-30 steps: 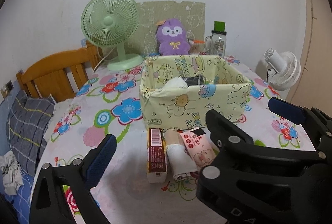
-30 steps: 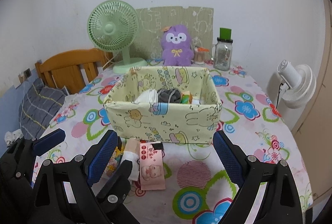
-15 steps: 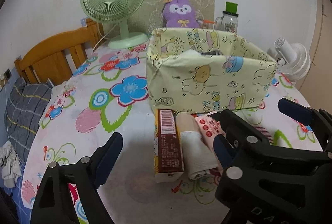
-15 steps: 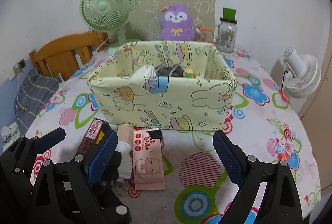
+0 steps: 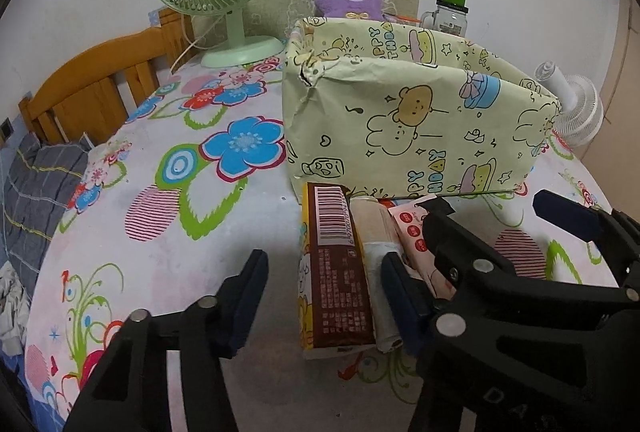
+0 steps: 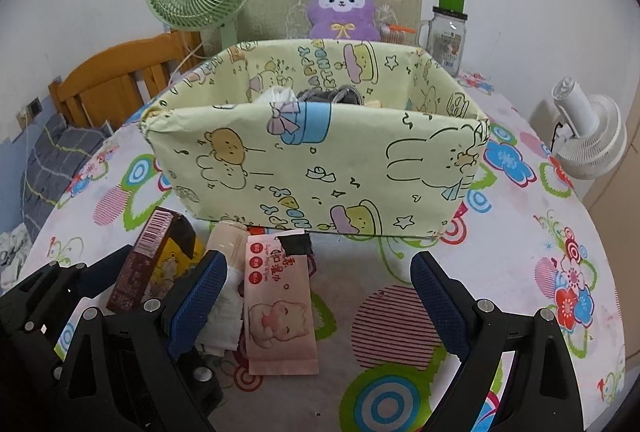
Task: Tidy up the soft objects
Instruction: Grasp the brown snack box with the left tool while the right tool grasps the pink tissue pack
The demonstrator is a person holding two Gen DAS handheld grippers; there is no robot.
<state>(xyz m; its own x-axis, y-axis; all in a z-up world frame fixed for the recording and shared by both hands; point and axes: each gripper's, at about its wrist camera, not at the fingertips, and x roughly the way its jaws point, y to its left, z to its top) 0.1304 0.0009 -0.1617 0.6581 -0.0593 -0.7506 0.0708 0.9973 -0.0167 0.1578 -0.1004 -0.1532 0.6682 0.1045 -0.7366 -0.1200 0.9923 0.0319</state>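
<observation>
Both grippers had dropped closer to the three packs; left gripper (image 5: 320,296) straddled the brown pack (image 5: 336,272) unclosed, right gripper (image 6: 316,308) gaped around the pink wipes (image 6: 278,304), each seemingly needing to squeeze next.

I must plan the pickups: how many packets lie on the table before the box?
3, side by side: brown barcode-printed tissue pack leftmost, white rolled cloth bundle in the middle, pink wet-wipes packet rightmost. More may be hidden.
</observation>
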